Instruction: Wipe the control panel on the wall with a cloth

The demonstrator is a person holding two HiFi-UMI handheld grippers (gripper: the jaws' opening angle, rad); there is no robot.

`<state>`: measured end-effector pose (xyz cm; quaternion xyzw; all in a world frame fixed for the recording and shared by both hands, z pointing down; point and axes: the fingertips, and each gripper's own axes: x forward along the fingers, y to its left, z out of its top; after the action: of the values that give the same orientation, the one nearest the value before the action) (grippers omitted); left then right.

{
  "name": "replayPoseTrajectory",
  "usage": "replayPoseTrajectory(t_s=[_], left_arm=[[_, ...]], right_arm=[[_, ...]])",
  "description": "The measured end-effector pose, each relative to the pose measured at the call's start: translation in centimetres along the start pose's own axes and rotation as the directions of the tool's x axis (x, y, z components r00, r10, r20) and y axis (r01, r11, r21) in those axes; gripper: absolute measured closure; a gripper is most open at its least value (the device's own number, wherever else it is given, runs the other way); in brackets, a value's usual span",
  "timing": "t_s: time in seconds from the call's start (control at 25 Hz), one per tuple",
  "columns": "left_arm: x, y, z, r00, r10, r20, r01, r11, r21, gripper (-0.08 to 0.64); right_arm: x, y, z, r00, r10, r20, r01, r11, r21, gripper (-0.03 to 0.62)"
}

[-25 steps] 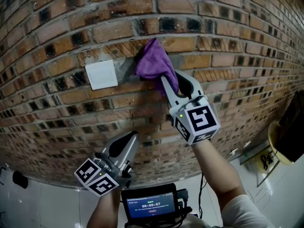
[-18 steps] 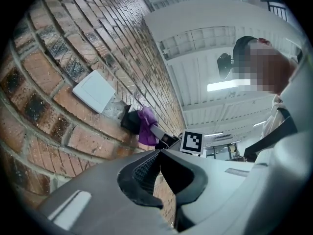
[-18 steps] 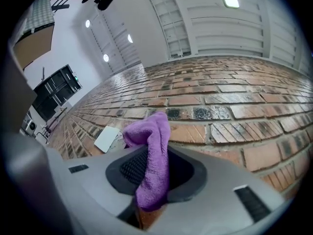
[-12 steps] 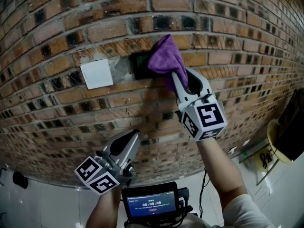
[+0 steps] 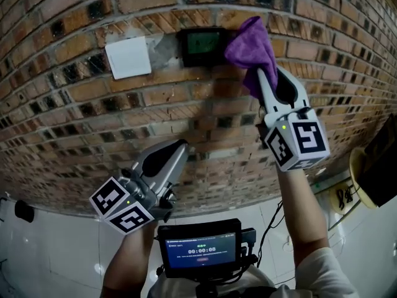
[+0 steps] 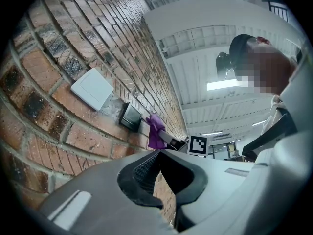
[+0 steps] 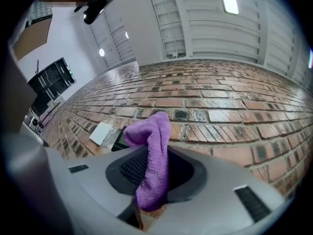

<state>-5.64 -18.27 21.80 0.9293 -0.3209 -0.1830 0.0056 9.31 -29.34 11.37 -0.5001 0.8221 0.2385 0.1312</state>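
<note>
A dark control panel (image 5: 202, 45) with a greenish screen is set in the brick wall (image 5: 124, 117); it also shows in the left gripper view (image 6: 130, 116). My right gripper (image 5: 259, 81) is shut on a purple cloth (image 5: 251, 49), which bunches against the bricks just right of the panel. In the right gripper view the cloth (image 7: 153, 155) hangs between the jaws. My left gripper (image 5: 176, 151) is held lower down near the wall, shut with nothing in it, its closed jaws (image 6: 157, 161) pointing along the bricks.
A white switch plate (image 5: 128, 57) sits left of the panel. A small screen unit (image 5: 200, 249) hangs below at chest height. A person stands behind in the left gripper view. White floor (image 5: 49, 253) lies at the wall's foot.
My right gripper has slid the cloth rightwards off the panel, so the dark panel now shows uncovered. The left gripper has barely shifted.
</note>
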Motion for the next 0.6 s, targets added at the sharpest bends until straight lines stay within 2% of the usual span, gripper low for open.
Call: replayPoseTrajectory(t_s=[0.6], left_arm=[[-1.7,-0.3,-1.6,1.0,0.007,-0.007,-0.008,0.999,-0.038,0.572]], right_arm=[[-5.7,1.8,-1.0,0.998,0.0,-0.061,0.003,0.999,0.039,0.486]])
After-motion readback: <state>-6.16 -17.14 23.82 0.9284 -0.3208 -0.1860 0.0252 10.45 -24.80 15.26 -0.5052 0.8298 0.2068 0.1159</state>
